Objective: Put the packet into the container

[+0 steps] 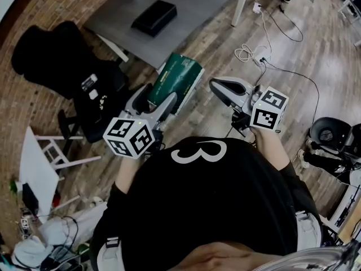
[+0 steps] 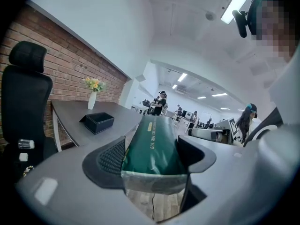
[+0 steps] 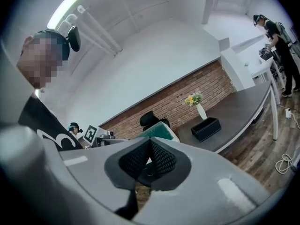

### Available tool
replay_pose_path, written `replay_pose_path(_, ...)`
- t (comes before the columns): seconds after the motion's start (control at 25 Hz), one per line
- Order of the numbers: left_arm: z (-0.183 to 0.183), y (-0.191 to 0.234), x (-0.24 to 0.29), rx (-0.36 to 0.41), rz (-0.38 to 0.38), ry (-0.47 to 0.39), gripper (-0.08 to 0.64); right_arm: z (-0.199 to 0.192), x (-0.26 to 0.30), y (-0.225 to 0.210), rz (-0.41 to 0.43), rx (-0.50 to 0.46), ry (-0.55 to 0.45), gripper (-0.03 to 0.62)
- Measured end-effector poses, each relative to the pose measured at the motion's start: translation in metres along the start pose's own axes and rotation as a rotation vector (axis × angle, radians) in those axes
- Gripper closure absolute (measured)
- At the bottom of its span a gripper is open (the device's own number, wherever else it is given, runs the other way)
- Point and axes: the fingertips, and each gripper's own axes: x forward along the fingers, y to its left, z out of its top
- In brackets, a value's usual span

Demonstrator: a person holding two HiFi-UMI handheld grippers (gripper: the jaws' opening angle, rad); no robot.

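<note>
While I watch from the head view, my L gripper (image 1: 159,95) is clamped on the packet (image 1: 179,78), which is green and long w/ a pale sealed strip at its near end. L gripper view: both ribbed pads (image 2: 112,157) press the packet's sides, and its breadth keeps the jaws wide. The packet juts fwd past the tips and is held in the air above the floor (image 1: 225,123), which is wood planks. R gripper (image 1: 217,85): jaws clenched on each other. The R gripper view shows the pads meeting at the tips, empty. Both grippers sit in front of my operator's torso, L at picture left and R at picture right, apart from each other. Container (image 1: 154,17): black, rectangular, open-topped, on the grey table (image 1: 192,4). It lies beyond the packet's far end, not touching it; its interior is too dark to read. Vase (image 2: 92,100) w/ yellow flowers stands on the table by the brick wall (image 2: 70,64), just behind the container. Black office chair (image 1: 56,61): picture left, beside the table. Cables (image 1: 254,52) lie on the floor at upper right.
</note>
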Motion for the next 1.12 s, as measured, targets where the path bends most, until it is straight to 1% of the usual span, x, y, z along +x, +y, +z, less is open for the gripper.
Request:
replay_pose_path(0.28,0.003,-0.015,0.024,0.032,0.017,-0.013,0.189,0.012,-0.022,-0.019,0.007,-0.025,-0.026,0.592)
replay_pose_path(0.56,0.006,-0.015,0.036,0.04,0.022,-0.01,0.19,0.013,-0.025,-0.034,-0.004,-0.005,-0.029,0.591)
replay_pose_path(0.84,0.008,0.007,0.052,0.031,0.029,-0.003,0.193,0.011,-0.012,-0.056,-0.022,0.025,-0.017,0.592)
replay_pose_path(1.0,0.021,0.034,0.068,0.001,0.026,0.005,0.195,0.019,0.011,-0.078,-0.038,0.058,0.001,0.591)
replay_pose_path(1.12,0.031,0.058,0.082,-0.006,0.026,0.011,0.196,0.022,0.031,-0.097,-0.045,0.079,0.01,0.592)
